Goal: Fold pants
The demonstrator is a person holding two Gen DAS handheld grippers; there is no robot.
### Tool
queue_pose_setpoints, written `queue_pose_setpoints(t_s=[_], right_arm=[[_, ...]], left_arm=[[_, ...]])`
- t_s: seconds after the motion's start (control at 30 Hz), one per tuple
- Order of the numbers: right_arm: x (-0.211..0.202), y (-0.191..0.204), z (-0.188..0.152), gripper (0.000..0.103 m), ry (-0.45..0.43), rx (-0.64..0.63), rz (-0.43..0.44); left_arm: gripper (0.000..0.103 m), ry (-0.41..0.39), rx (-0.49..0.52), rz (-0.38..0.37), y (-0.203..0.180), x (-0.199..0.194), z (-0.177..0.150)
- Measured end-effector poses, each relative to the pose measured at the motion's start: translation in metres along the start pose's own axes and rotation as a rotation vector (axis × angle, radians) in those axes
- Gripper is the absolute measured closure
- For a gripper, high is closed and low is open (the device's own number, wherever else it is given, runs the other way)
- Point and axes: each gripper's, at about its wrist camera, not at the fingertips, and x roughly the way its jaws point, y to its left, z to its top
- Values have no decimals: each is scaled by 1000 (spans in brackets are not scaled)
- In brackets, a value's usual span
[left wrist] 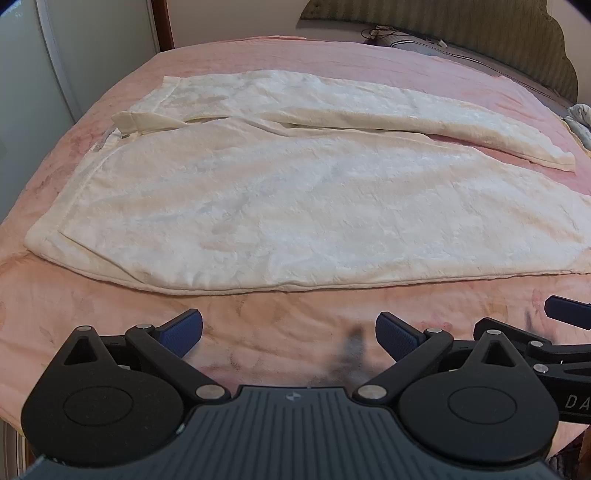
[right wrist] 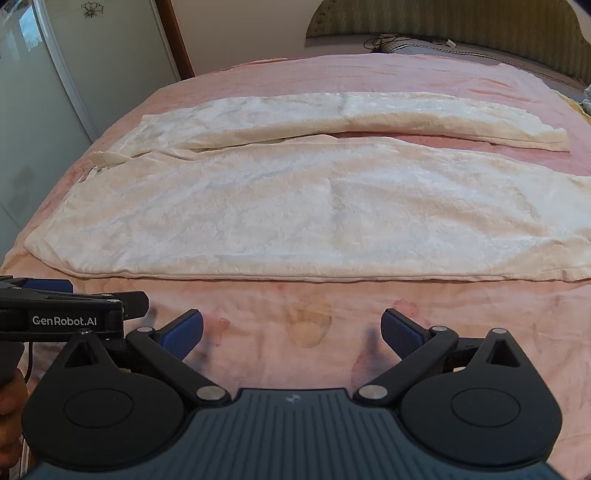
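Cream fleece pants (left wrist: 288, 206) lie flat on a pink blanket (left wrist: 280, 343), waistband at the left, both legs running right, the far leg (left wrist: 406, 118) split away from the near one. They also show in the right wrist view (right wrist: 295, 210). My left gripper (left wrist: 289, 332) is open and empty, hovering over bare blanket just in front of the pants' near edge. My right gripper (right wrist: 291, 332) is open and empty, beside the left one, also short of the near edge. Each gripper shows at the edge of the other's view.
The bed's headboard (left wrist: 480, 33) and a grey pillow (left wrist: 436, 48) with a cable sit at the far right. A wardrobe door (left wrist: 44, 55) stands past the bed's left side. Crumpled cloth (left wrist: 580, 122) lies at the right edge.
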Motion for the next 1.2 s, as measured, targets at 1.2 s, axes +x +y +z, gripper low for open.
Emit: queue_pose_setpoints(t_s=[1.2], right_arm=[[-2,-1,-1,0,4,5,30]], left_arm=[[1,28,-6,9,4,4,1]])
